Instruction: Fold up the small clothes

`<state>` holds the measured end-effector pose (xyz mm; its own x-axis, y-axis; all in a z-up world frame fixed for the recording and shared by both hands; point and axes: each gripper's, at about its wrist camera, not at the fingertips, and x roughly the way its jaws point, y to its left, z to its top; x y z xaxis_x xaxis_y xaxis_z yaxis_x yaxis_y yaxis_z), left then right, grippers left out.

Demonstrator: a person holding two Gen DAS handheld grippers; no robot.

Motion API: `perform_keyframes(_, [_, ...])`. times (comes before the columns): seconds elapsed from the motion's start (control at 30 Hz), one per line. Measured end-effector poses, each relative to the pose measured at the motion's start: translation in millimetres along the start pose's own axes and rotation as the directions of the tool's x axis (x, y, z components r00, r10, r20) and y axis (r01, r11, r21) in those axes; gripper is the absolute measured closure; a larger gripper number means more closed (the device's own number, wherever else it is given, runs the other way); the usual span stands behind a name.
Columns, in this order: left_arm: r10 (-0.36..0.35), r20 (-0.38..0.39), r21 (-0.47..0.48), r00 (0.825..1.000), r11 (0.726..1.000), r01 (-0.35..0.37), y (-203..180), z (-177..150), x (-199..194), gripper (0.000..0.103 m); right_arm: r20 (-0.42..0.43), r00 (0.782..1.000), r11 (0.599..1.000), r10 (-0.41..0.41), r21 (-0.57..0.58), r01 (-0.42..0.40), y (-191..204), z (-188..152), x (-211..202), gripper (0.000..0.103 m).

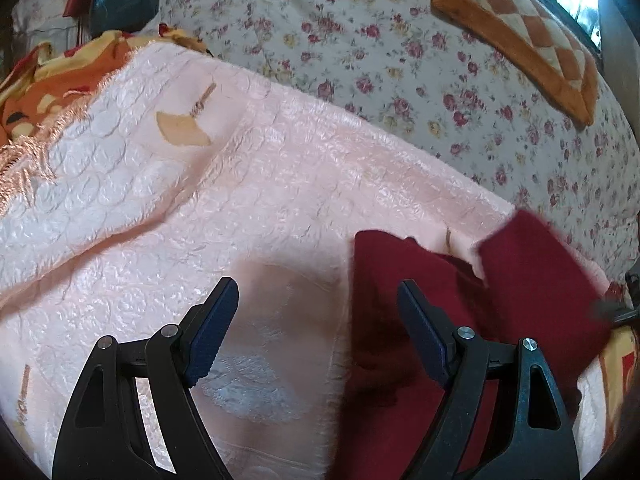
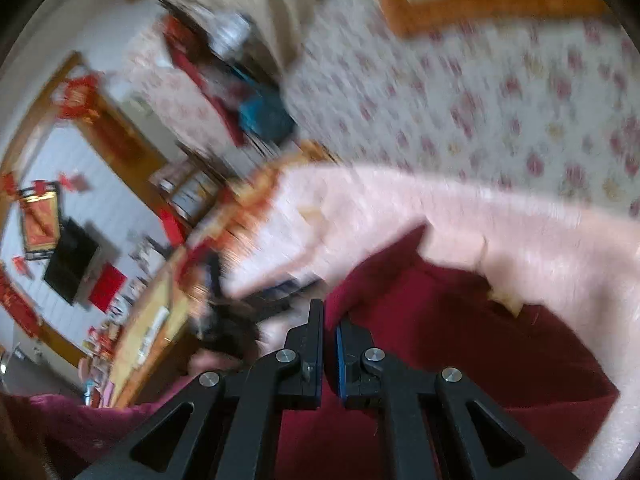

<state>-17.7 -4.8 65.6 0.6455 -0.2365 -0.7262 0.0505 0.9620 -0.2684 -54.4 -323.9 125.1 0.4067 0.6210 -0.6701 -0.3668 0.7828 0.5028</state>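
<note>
Left gripper (image 1: 316, 300): jaws stand wide apart, nothing between the blue pads, which hang above the pale pink textured bedspread (image 1: 248, 200); the right-hand pad overlaps the edge of the dark red knit garment (image 1: 400, 300) in view, contact cannot be judged. Right gripper (image 2: 329, 320): jaws drawn together with only a thin slit between the pads; dark red cloth shows just behind and below the tips, but whether a fold of it is pinched cannot be told, as the right wrist view is smeared. Dark red knit garment (image 2: 460, 340) lies on the pink bedspread, to the lower right in the left wrist view, one flap of it raised and blurred at the right edge of the picture. A tan fan-shaped patch (image 1: 182, 130) sits on the bedspread up and to the left. Beyond the bedspread: a white quilt with a small red flower print (image 1: 400, 60), and on it an orange and cream checked cushion (image 1: 520, 32). At the far left an orange and yellow patterned cloth (image 1: 48, 80) lies beside the fringe of the bedspread. Right wrist view also takes in a blurred room with red decorations on a white wall (image 2: 80, 184).
</note>
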Motion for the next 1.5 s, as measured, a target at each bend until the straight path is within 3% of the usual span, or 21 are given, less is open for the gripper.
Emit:
perform_keyframes(0.07, [-0.001, -0.010, 0.015, 1.000, 1.000, 0.001, -2, -1, 5, 0.021, -0.082, 0.983, 0.984, -0.167, 0.052, 0.172, -27, -9, 33, 0.098])
perform_keyframes(0.1, [-0.003, -0.015, 0.021, 1.000, 1.000, 0.003, -2, -2, 7, 0.021, -0.120, 0.957, 0.959, -0.264, 0.077, 0.274, -45, -19, 45, 0.098])
perform_keyframes(0.17, [-0.009, -0.031, 0.033, 0.999, 0.999, 0.010, -6, -3, 13, 0.021, -0.158, 0.938, 0.936, -0.309, 0.123, 0.329, -63, -26, 55, 0.098])
perform_keyframes(0.3, [-0.017, -0.050, 0.058, 0.999, 0.998, 0.020, -13, -8, 20, 0.021, -0.092, 0.931, 0.926, -0.353, 0.111, 0.362, -54, -23, 44, 0.091])
perform_keyframes(0.33, [-0.018, -0.054, 0.072, 0.998, 0.997, 0.022, -16, -9, 21, 0.021, -0.066, 0.932, 0.929, -0.355, 0.090, 0.360, -45, -19, 41, 0.084])
perform_keyframes(0.37, [-0.016, -0.061, 0.094, 0.998, 0.995, 0.021, -21, -11, 23, 0.021, -0.032, 0.939, 0.936, -0.343, 0.069, 0.345, -35, -10, 41, 0.069])
perform_keyframes(0.43, [0.027, -0.078, 0.153, 0.997, 0.988, -0.015, -30, -15, 28, 0.021, 0.000, 0.953, 0.952, -0.302, 0.050, 0.302, -20, -1, 47, 0.047])
perform_keyframes(0.47, [0.078, -0.092, 0.196, 0.993, 0.979, -0.058, -35, -19, 35, 0.021, -0.001, 0.962, 0.962, -0.273, 0.030, 0.273, -10, 4, 56, 0.046])
perform_keyframes(0.57, [0.104, -0.121, 0.202, 0.987, 0.976, -0.078, -32, -24, 46, 0.021, -0.034, 0.959, 0.960, -0.280, -0.032, 0.279, 9, 13, 97, 0.046])
perform_keyframes(0.67, [0.074, -0.139, 0.160, 0.988, 0.986, -0.051, -23, -21, 47, 0.021, -0.076, 0.929, 0.931, -0.363, -0.078, 0.357, 7, 14, 142, 0.047])
perform_keyframes(0.7, [0.068, -0.139, 0.151, 0.988, 0.987, -0.047, -21, -20, 46, 0.021, -0.085, 0.916, 0.919, -0.392, -0.088, 0.385, 3, 13, 152, 0.051])
perform_keyframes(0.73, [0.064, -0.136, 0.142, 0.989, 0.989, -0.045, -18, -19, 44, 0.021, -0.095, 0.903, 0.907, -0.419, -0.087, 0.412, -3, 13, 160, 0.067])
perform_keyframes(0.77, [0.058, -0.133, 0.128, 0.989, 0.991, -0.041, -14, -17, 42, 0.021, -0.101, 0.904, 0.909, -0.416, -0.053, 0.413, -14, 12, 161, 0.075])
perform_keyframes(0.8, [0.048, -0.128, 0.112, 0.991, 0.993, -0.033, -11, -15, 39, 0.021, -0.087, 0.920, 0.924, -0.381, -0.013, 0.381, -20, 11, 156, 0.075])
perform_keyframes(0.87, [0.032, -0.112, 0.084, 0.993, 0.996, -0.022, -6, -10, 33, 0.021, -0.041, 0.946, 0.945, -0.323, 0.038, 0.324, -25, 12, 139, 0.089])
perform_keyframes(1.03, [-0.010, -0.060, 0.021, 0.998, 1.000, 0.011, 2, -1, 16, 0.021, 0.054, 0.971, 0.973, -0.231, 0.038, 0.229, -5, 16, 104, 0.090])
perform_keyframes(1.13, [-0.028, -0.032, -0.013, 0.999, 1.000, 0.028, 8, 4, 11, 0.022, 0.083, 0.989, 0.992, -0.122, 0.014, 0.122, 21, 16, 102, 0.090])
perform_keyframes(1.23, [-0.055, -0.037, -0.047, 0.998, 0.997, 0.053, 14, 6, 12, 0.022, 0.039, 0.993, 0.993, -0.111, -0.044, 0.113, 40, 6, 131, 0.090])
perform_keyframes(1.33, [-0.074, -0.036, -0.044, 0.997, 0.996, 0.072, 12, 6, 14, 0.022, -0.086, 0.994, 0.997, -0.072, 0.020, 0.074, 30, -9, 158, 0.088])
perform_keyframes(1.43, [-0.090, -0.039, -0.015, 0.995, 0.996, 0.089, 3, 4, 15, 0.021, -0.031, 0.999, 0.999, -0.045, 0.025, 0.045, 25, -17, 133, 0.087])
perform_keyframes(1.5, [-0.104, -0.052, 0.013, 0.993, 0.994, 0.105, -4, 2, 18, 0.021, 0.038, 0.995, 0.996, -0.092, 0.004, 0.092, 18, -22, 92, 0.087])
